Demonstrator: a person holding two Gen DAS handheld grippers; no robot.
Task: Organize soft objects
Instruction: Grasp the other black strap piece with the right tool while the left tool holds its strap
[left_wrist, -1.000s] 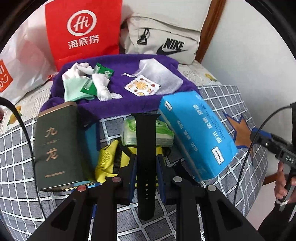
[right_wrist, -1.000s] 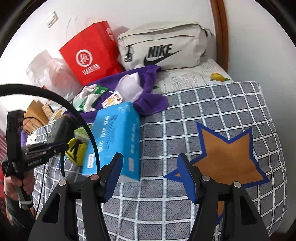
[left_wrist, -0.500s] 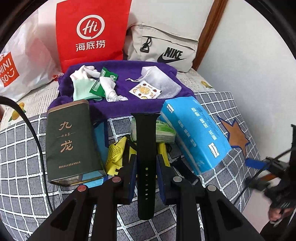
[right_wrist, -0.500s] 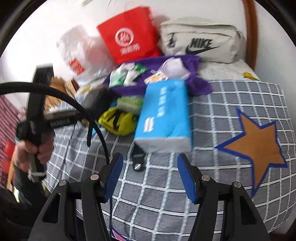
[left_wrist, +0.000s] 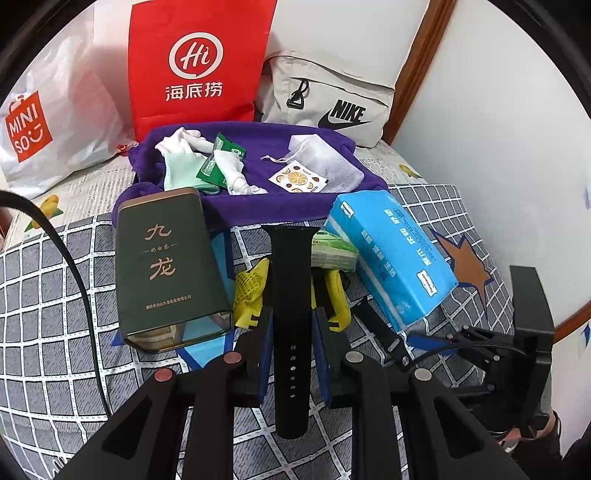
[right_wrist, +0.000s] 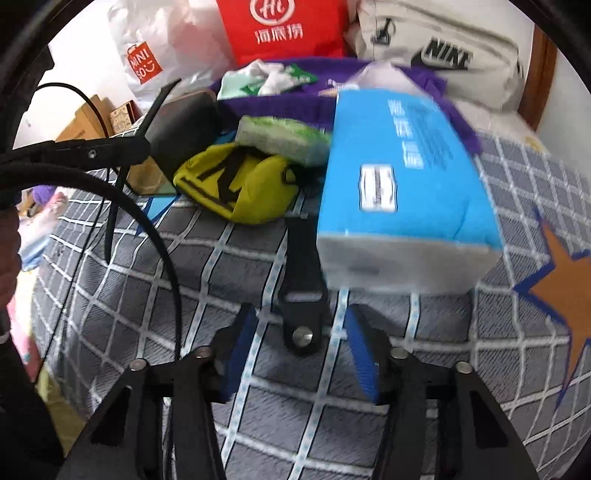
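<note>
My left gripper (left_wrist: 291, 321) is shut on a black watch strap (left_wrist: 290, 295) and holds it above the checked bedcover (left_wrist: 48, 295). A second black strap piece (right_wrist: 301, 295) lies on the cover; my open right gripper (right_wrist: 301, 332) has a finger on each side of its end, and it also shows in the left wrist view (left_wrist: 384, 332). Behind it lie a blue tissue pack (right_wrist: 402, 184), a yellow pouch (right_wrist: 240, 184) and a green wipes pack (right_wrist: 280, 136). A purple towel (left_wrist: 251, 206) holds socks (left_wrist: 184, 158), sachets and a mesh bag.
A dark green tin (left_wrist: 166, 266) lies left of the yellow pouch. A red paper bag (left_wrist: 195, 62), a Miniso plastic bag (left_wrist: 33, 129) and a Nike bag (left_wrist: 332, 99) stand against the wall behind. A wall closes the right side.
My right gripper has swung left and down to the strap piece beside the tissue pack. My left gripper has pulled back slightly, still holding its strap.
</note>
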